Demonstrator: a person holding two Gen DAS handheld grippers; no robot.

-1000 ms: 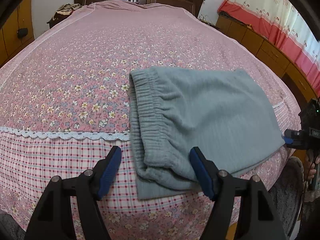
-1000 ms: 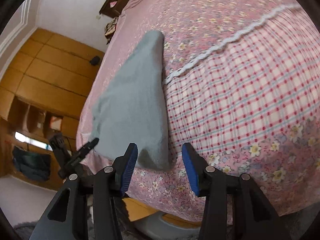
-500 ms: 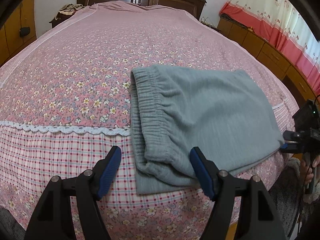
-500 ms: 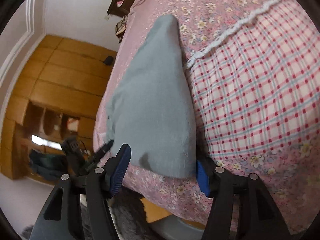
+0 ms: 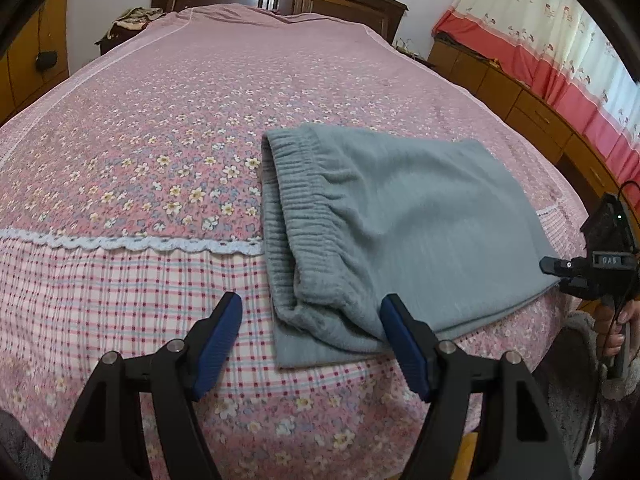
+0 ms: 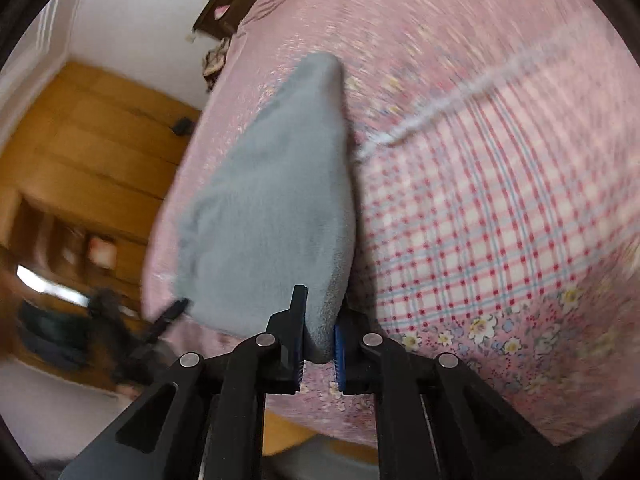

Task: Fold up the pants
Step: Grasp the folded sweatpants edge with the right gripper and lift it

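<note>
Pants (image 5: 400, 232) lie part-folded on bed (image 5: 160, 160). Right gripper (image 6: 319, 354): jaws closing, pinching the folded edge between them. Left gripper (image 5: 312, 344): jaws spread, waistband corner just ahead, untouched. Step: taking hold. Next, probably: left pinches too, both lift together.

Soft even daylight, left wrist view sharp, right wrist view motion-blurred, fisheye-bent dark edges
</note>
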